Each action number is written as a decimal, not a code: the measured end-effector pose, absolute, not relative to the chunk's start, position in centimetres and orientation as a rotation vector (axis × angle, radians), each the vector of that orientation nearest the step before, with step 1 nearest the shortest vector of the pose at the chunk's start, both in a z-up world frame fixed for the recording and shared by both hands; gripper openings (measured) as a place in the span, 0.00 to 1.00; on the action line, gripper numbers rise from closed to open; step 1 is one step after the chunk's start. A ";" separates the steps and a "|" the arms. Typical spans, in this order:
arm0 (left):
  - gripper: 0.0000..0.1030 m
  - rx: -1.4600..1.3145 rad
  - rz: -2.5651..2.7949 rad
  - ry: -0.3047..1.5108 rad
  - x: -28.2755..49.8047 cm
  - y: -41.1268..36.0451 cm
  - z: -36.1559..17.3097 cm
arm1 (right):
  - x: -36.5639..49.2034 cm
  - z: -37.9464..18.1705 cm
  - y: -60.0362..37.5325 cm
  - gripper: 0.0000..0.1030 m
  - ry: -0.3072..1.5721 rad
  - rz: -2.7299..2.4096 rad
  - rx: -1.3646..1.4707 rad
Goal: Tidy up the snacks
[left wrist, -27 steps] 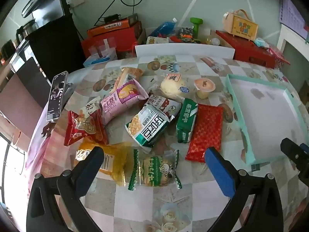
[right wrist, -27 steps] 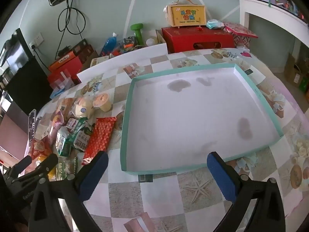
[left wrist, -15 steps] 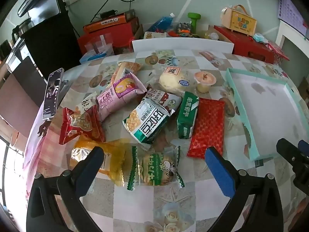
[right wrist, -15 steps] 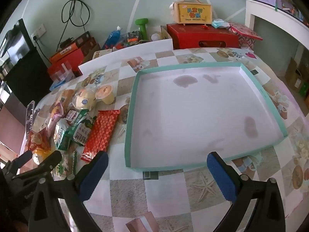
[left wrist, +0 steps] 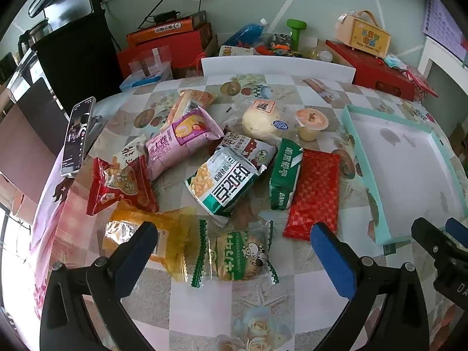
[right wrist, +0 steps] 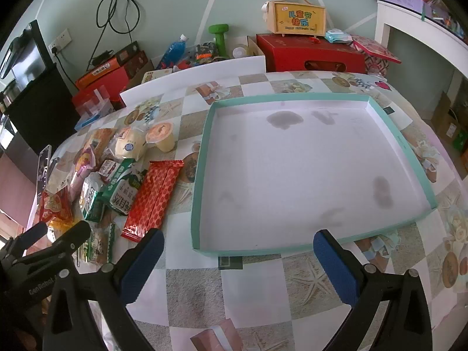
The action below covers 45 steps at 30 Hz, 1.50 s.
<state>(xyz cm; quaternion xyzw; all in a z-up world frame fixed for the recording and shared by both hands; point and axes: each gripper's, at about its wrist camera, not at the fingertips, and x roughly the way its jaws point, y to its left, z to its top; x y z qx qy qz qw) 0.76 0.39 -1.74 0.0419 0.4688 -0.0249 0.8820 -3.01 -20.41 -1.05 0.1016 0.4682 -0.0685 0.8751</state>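
A heap of snack packets lies on the patterned table: a long red packet [left wrist: 314, 194] [right wrist: 153, 199], a green packet [left wrist: 285, 178], a white-and-green bag [left wrist: 223, 184], a pink packet [left wrist: 181, 142], a red bag [left wrist: 117, 184], a yellow packet [left wrist: 143, 234], a green cow-print biscuit pack [left wrist: 238, 256], a round bun [left wrist: 263, 121] and a jelly cup [left wrist: 311, 120] [right wrist: 161, 137]. A wide teal-rimmed white tray [right wrist: 201, 181] [left wrist: 367, 181] lies empty to their right. My left gripper [left wrist: 231, 251] hangs open above the biscuit pack. My right gripper [right wrist: 238, 259] hangs open before the tray's near rim.
A phone [left wrist: 76, 137] leans on a stand at the table's left edge. Behind the table stand red boxes [right wrist: 310, 54], a yellow carry box [right wrist: 298, 17], a green dumbbell [right wrist: 219, 33], a blue bottle [right wrist: 174, 51] and a black appliance [left wrist: 76, 58]. A white board [left wrist: 278, 65] lines the far edge.
Both grippers have drawn slightly toward the table and its far side; the snacks and tray look a little larger. Nothing was touched, and both stay open.
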 end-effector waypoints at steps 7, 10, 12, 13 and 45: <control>1.00 0.074 -0.036 0.987 0.9 0.7 -1.9 | -3.0 -1.2 -20.5 1.00 0.980 -0.142 0.217; 1.00 0.071 -0.026 0.994 1.0 0.8 -2.0 | -3.0 -1.2 -20.5 1.00 0.980 -0.141 0.221; 1.00 0.071 -0.023 0.998 1.1 0.8 -2.1 | -3.1 -1.2 -20.5 1.00 0.978 -0.141 0.221; 1.00 0.071 -0.022 0.999 1.1 0.9 -2.2 | -3.1 -1.2 -20.5 1.00 0.978 -0.141 0.222; 1.00 0.089 -0.022 1.017 1.2 1.0 -2.7 | -3.1 -1.4 -20.7 1.00 0.981 -0.142 0.237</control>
